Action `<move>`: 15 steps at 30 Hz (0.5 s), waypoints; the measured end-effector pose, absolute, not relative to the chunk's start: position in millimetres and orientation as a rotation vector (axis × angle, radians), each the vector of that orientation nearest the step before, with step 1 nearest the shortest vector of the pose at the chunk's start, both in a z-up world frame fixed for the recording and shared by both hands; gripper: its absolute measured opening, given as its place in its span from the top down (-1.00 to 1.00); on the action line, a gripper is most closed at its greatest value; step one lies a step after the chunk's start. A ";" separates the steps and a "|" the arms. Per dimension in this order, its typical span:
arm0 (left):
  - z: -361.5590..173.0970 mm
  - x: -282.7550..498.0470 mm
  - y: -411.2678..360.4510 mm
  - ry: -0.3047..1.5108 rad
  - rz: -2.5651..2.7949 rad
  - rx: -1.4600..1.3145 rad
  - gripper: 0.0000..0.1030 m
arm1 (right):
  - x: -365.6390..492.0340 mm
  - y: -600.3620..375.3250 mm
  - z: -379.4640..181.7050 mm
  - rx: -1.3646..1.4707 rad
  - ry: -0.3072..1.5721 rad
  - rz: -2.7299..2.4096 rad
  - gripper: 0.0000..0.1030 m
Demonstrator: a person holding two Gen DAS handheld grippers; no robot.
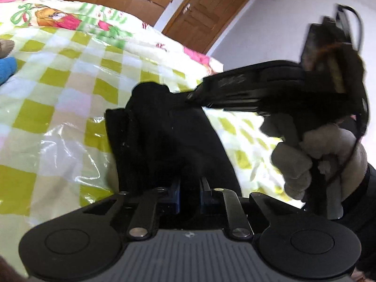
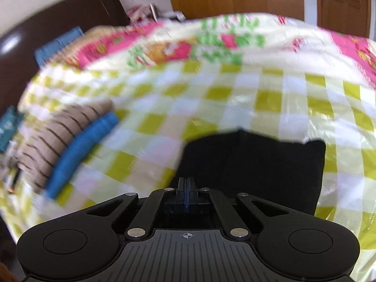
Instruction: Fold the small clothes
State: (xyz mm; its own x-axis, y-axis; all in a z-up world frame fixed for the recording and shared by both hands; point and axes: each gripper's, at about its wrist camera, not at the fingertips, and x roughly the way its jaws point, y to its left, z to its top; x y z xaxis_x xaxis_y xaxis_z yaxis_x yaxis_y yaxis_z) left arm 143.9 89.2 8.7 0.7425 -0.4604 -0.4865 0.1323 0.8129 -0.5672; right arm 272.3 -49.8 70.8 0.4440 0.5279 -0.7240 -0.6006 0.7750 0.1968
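Bed (image 1: 58, 108) with checked cover | black cloth (image 1: 164, 136) at 12 o'clock of left gripper (image 1: 189, 185), jaws clamped on its near edge | right gripper (image 1: 199, 95) clamps its far end, from 3 o'clock | long axis runs between both

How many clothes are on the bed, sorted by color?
Black: 1, the black garment
Blue: 1, the blue folded piece
Beige striped: 1, the striped piece
Total: 3
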 end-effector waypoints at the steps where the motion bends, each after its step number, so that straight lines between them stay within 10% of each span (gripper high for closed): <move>1: 9.5 142.6 90.0 0.658 -0.339 -0.530 0.42 | 268.7 -48.2 78.2 -0.097 0.835 0.709 1.00; 7: 10.0 136.8 83.7 0.643 -0.301 -0.520 0.10 | 278.1 -35.4 75.1 -0.147 0.872 0.626 0.69; 12: 5.7 140.8 76.0 0.640 -0.262 -0.450 -0.25 | 270.6 -25.1 56.3 -0.162 0.935 0.627 0.02; 15: -2.7 144.8 74.0 0.665 -0.277 -0.449 -0.19 | 270.4 -14.3 41.1 -0.240 0.930 0.569 0.25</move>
State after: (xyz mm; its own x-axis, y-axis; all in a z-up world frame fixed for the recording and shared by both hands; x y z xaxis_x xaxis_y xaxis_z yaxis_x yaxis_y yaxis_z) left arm 144.8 74.0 -2.7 0.7558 -0.3854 -0.5293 0.1045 0.8691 -0.4835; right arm 270.4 -14.3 41.1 0.4649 0.3575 -0.8100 -0.5585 0.8283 0.0450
